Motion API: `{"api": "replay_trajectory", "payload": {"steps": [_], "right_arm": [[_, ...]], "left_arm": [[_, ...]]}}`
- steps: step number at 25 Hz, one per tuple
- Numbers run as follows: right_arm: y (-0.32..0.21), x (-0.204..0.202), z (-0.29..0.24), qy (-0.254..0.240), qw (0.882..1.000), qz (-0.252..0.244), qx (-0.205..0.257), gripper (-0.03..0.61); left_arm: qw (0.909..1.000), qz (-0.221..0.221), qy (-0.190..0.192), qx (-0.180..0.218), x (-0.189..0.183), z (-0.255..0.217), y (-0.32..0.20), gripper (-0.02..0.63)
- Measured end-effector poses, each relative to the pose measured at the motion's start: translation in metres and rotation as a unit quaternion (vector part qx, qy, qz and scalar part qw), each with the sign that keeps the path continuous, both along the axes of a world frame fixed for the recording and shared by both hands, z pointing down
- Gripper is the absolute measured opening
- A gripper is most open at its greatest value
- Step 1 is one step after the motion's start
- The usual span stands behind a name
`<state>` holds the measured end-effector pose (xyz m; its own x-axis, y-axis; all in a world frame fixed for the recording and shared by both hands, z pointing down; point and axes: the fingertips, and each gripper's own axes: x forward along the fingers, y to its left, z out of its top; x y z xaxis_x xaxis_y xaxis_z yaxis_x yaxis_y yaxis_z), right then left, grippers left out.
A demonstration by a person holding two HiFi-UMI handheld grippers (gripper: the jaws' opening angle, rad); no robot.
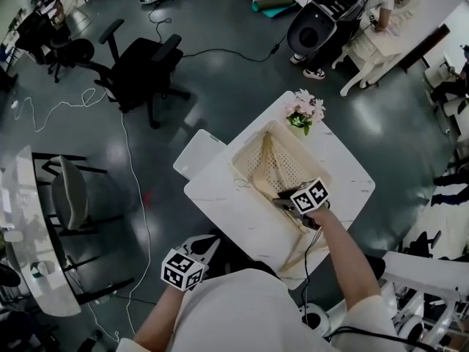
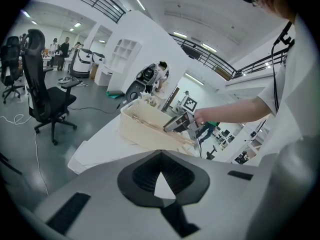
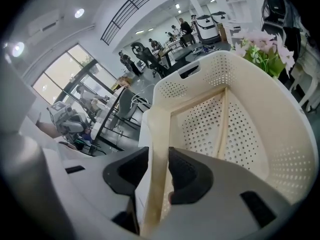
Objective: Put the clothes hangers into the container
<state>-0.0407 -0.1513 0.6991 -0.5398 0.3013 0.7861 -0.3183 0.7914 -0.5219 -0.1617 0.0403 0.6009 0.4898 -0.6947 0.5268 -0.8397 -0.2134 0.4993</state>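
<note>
You are standing at the 6 o'clock edge of a white, marble-patterned rectangular table (image 1: 220,196), which is sitting corner-on to you in the head view. A black wheeled office chair (image 1: 143,72) is standing on the grey floor well beyond it, at about 10 o'clock. A cream perforated plastic laundry basket (image 1: 243,155) is sitting on the middle of the table, with one corner pointing away toward 12 o'clock. A pale wooden clothes hanger (image 3: 222,119) is lying inside it, leaning against the holed back wall. A second pale wooden hanger (image 3: 159,149) is lying with its far end over the basket and its near end reaching back toward you at 6 o'clock. You are holding this one with your right gripper (image 1: 287,204), which is hovering at the basket's 5 o'clock rim. Its tongs are standing narrow, and the hanger's bar is filling the gap, with the dark pads (image 3: 187,176) lying against both of its sides. Your left gripper (image 1: 207,242) is hanging low at the table's 7 o'clock edge, close to your body and well apart from the basket. Its tongs are sitting closed together with nothing between them. A small bunch of pink and white flowers (image 1: 304,111) is standing just beyond the basket's far corner, at about 1 o'clock.
</note>
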Motion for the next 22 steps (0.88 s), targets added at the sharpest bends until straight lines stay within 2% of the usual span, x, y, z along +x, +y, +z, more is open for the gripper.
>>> {"api": "replay_trajectory", "payload": {"steps": [3, 13, 18, 22], "right_arm": [[-0.004, 0.0, -0.004, -0.009, 1.0, 0.01, 0.022, 0.176], [-0.005, 0.013, -0.029, -0.045, 0.996, 0.054, 0.058, 0.179], [0.007, 0.021, -0.045, -0.061, 0.994, 0.066, 0.059, 0.121], [0.015, 0.026, -0.066, -0.092, 0.989, 0.095, 0.059, 0.086]], "left_arm": [[1.0, 0.004, 0.001, 0.003, 0.003, -0.002, -0.002, 0.008], [0.9995, 0.022, -0.004, 0.021, 0.018, -0.008, -0.005, 0.008], [0.999, 0.031, -0.007, 0.032, 0.023, -0.012, -0.006, 0.008], [0.9984, 0.039, -0.009, 0.041, 0.026, -0.019, -0.012, 0.008]]}}
